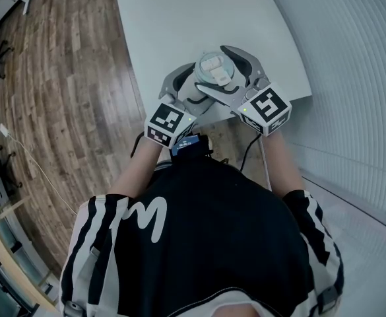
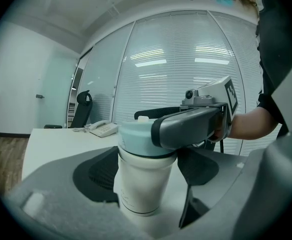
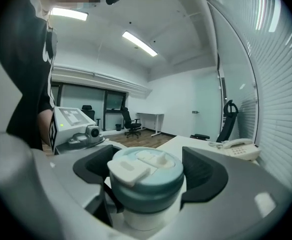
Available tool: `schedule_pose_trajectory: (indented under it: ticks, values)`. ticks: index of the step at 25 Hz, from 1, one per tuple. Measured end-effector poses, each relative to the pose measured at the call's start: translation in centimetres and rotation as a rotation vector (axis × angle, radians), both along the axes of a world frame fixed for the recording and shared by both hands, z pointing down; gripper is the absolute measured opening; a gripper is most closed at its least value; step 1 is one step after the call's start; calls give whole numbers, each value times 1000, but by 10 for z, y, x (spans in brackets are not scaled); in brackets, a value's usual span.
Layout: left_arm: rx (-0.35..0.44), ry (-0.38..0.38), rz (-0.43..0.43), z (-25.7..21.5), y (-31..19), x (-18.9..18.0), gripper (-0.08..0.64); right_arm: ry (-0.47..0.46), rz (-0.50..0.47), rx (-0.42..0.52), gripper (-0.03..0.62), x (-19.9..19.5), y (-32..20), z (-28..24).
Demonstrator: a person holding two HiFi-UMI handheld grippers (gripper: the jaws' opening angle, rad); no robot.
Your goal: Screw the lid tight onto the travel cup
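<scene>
Right gripper (image 1: 212, 68): clamped on the pale blue lid (image 3: 145, 176), upper centre of the head view; left gripper (image 2: 146, 176): clenched round the white travel cup (image 2: 143, 194) below that lid, upright, at the near edge of the white desk (image 1: 173, 25); the right gripper's finger (image 2: 185, 126) crosses the lid's front in the left gripper view; desk telephone (image 2: 102, 129) left of the cup, well apart; office chair (image 2: 83, 109) behind it; wooden floor (image 1: 61, 98) at left.
</scene>
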State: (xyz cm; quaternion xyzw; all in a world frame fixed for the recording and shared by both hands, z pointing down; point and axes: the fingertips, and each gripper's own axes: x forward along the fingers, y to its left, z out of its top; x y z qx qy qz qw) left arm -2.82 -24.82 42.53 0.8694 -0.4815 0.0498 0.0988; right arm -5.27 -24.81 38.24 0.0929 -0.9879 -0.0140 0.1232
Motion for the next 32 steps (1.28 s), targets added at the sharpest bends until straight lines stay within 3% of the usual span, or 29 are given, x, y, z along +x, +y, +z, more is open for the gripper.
schedule_pose_trajectory:
  ticks: [10, 13, 16, 20, 24, 27, 32]
  values:
    - [8, -19, -16, -4, -1, -1, 379, 50, 245, 3, 431, 1, -7, -2]
    - [6, -21, -16, -1, 0, -1, 379, 76, 277, 15, 431, 0, -7, 3]
    - [4, -20, -13, 0, 0, 1, 379, 78, 184, -2, 443, -1, -1, 4]
    - [5, -21, -6, -8, -1, 0, 379, 11, -106, -84, 468, -1, 4, -21]
    - [-6, -30, 6, -10, -2, -1, 379, 137, -342, -72, 468, -2, 8, -10]
    - [-18, -21, 13, -3, -1, 3, 379, 177, -364, -60, 457, -1, 9, 4]
    - [-21, -22, 5, -4, -2, 1, 379, 107, -234, -26, 428, 0, 4, -3]
